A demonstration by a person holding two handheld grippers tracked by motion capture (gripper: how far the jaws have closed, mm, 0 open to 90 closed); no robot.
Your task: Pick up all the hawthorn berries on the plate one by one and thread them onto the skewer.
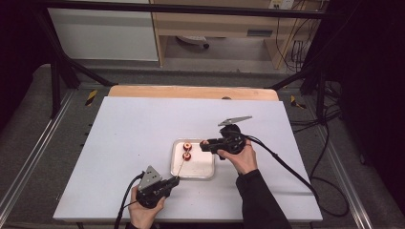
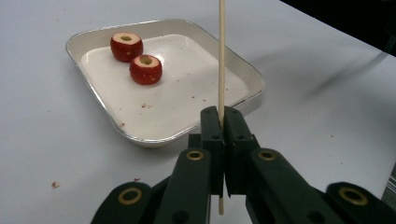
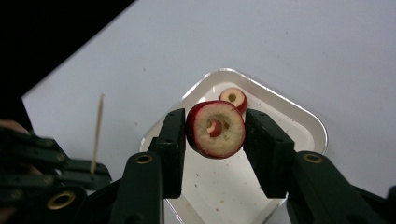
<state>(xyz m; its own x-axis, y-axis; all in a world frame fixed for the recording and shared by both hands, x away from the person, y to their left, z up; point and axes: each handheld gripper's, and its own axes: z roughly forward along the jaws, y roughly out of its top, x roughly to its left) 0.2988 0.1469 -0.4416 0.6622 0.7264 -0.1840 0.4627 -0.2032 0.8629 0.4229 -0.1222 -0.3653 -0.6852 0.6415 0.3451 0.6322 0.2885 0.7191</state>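
Currently the left gripper [image 1: 175, 180], low near the table's front edge, has its jaws clamped together on a thin wooden skewer [image 2: 221, 56] that points toward the tray [image 1: 206, 172]. Two cored red fruit pieces [image 1: 187, 151] sit in the tray's far corner. At the tray's right edge, the right gripper [image 1: 204, 143] is clamped on a third cored fruit piece [image 3: 215, 129], lifted over the tray, its hole facing the camera. Judgement: keep the skewer steady, line hole with tip, then slide the piece on slowly without squeezing harder.
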